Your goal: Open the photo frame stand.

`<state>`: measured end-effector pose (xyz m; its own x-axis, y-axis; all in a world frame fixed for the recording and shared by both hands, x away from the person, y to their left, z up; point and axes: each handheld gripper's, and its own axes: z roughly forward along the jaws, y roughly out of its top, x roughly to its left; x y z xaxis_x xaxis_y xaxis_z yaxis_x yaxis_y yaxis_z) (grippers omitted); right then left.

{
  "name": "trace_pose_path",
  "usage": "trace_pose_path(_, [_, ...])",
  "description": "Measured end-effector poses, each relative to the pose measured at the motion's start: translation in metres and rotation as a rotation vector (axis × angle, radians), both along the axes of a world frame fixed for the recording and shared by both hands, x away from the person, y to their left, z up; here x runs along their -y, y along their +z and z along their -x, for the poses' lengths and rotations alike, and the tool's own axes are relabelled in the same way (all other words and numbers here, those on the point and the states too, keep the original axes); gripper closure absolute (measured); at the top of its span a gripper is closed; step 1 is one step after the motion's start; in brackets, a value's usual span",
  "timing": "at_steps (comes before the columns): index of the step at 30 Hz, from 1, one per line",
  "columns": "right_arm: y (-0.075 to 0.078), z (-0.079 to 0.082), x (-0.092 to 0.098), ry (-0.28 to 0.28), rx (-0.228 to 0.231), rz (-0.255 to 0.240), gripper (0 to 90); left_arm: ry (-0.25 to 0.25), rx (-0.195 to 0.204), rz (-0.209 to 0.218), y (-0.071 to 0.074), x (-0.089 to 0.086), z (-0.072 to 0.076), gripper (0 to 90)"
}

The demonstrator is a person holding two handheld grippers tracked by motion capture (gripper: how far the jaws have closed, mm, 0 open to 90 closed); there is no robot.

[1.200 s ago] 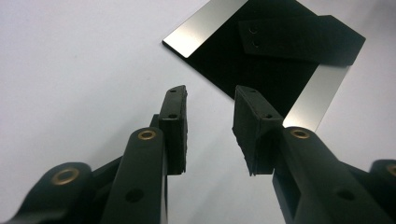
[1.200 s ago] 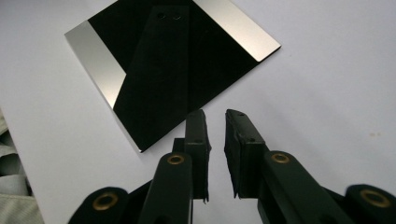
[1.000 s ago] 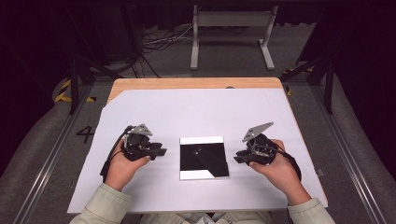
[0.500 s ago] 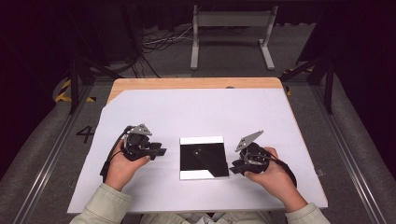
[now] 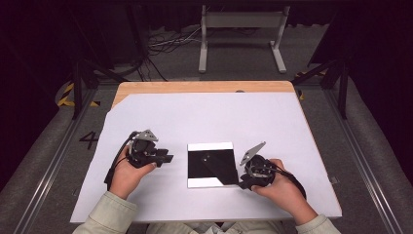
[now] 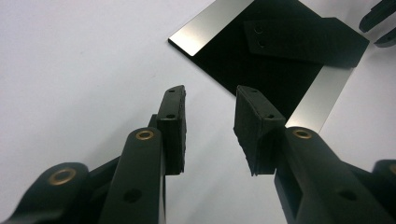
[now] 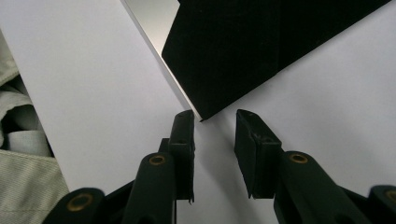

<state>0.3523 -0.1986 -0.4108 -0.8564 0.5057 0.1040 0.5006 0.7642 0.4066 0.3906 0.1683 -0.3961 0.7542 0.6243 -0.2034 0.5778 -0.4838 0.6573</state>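
**High view.** White paper sheet [image 5: 204, 117] covering a wooden table [image 5: 195, 87]. At its near centre lies a square, glossy black mirror-like plate [image 5: 210, 164] with pale strips along its far and near edges, flat on the sheet. Left gripper [image 5: 164, 158] held just left of the plate, apart from it, where it was a second ago. Right gripper [image 5: 242, 184] has come down and inward since then, now at the plate's near right corner.

**Left gripper view.** Black jaws parted, nothing between them; pads aimed at the plate [image 6: 280, 56], which lies a little ahead on the sheet [image 6: 70, 70]. The right gripper's tips [image 6: 379, 23] show beyond the plate's far corner.

**Right gripper view.** Jaws have just been opening and stand apart, pads pressing on nothing. The plate's corner [image 7: 261, 46] points into the gap just beyond the fingertips [image 7: 183, 122], not yet between them. A pale sleeve [image 7: 23, 140] at left.

**Assessment.** The descent and widening suggest a corner pick-up is being prepared; no grasp made yet.
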Motion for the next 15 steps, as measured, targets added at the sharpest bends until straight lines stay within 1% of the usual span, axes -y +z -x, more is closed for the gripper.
trace_pose_path(10, [-0.0042, 0.0001, -0.0039, 0.015, -0.016, 0.016, 69.8, 0.000, 0.000, 0.001, -0.0001, 0.0001, 0.0000, 64.5])
trace_pose_path(15, [-0.0046, 0.0001, -0.0052, 0.019, -0.014, 0.022, 71.7, -0.002, 0.000, 0.000, -0.0005, 0.0004, -0.0002, 64.5])
